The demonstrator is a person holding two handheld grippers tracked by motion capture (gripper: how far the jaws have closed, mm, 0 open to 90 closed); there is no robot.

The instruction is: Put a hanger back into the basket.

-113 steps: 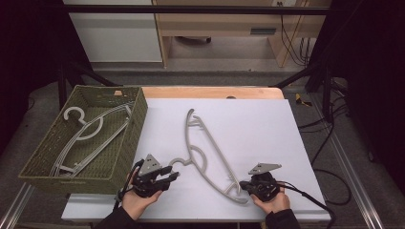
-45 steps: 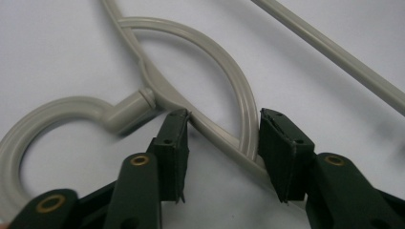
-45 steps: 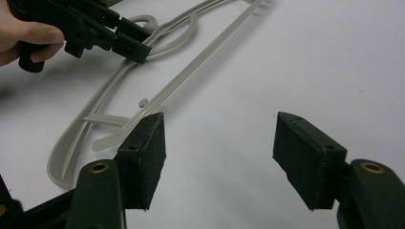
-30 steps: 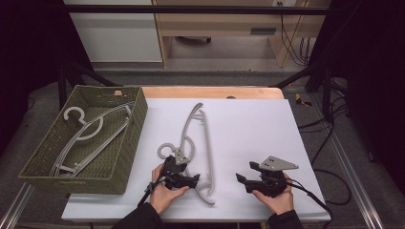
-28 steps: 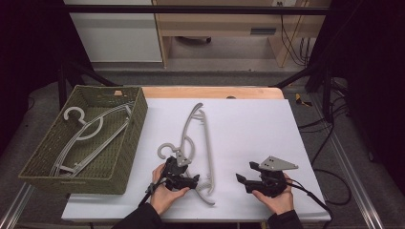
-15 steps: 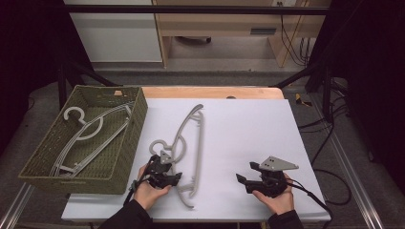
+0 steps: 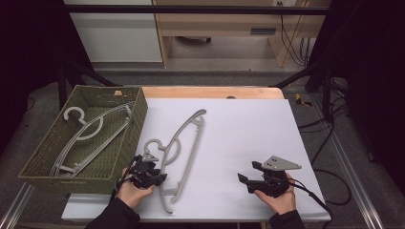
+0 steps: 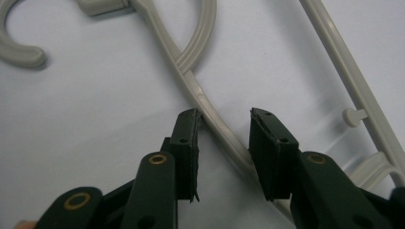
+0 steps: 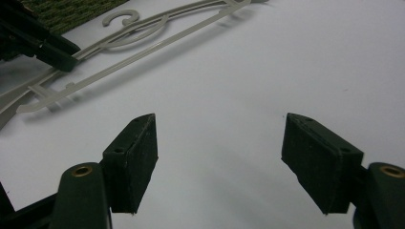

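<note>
A grey plastic hanger (image 7: 184, 138) lies on the white table, its hook (image 7: 152, 144) near the basket. My left gripper (image 7: 160, 180) is at the hanger's lower arm. In the left gripper view the jaws (image 8: 222, 119) straddle that arm (image 8: 191, 81). They have just been closing, and a gap still shows beside the arm. My right gripper (image 7: 246, 179) rests at the front right, open, with bare table between its jaws (image 9: 219, 119). The hanger (image 9: 157, 43) and the left gripper (image 9: 43, 47) lie beyond it.
A green woven basket (image 7: 138, 114) sits at the table's left edge with another grey hanger (image 7: 86, 133) inside. The white sheet (image 7: 248, 133) covers the tabletop. Cables trail off at the right.
The left hand has moved left toward the basket, and the hanger has slid and swung with it. The left jaws have narrowed around the hanger's arm. The right hand has stayed put.
</note>
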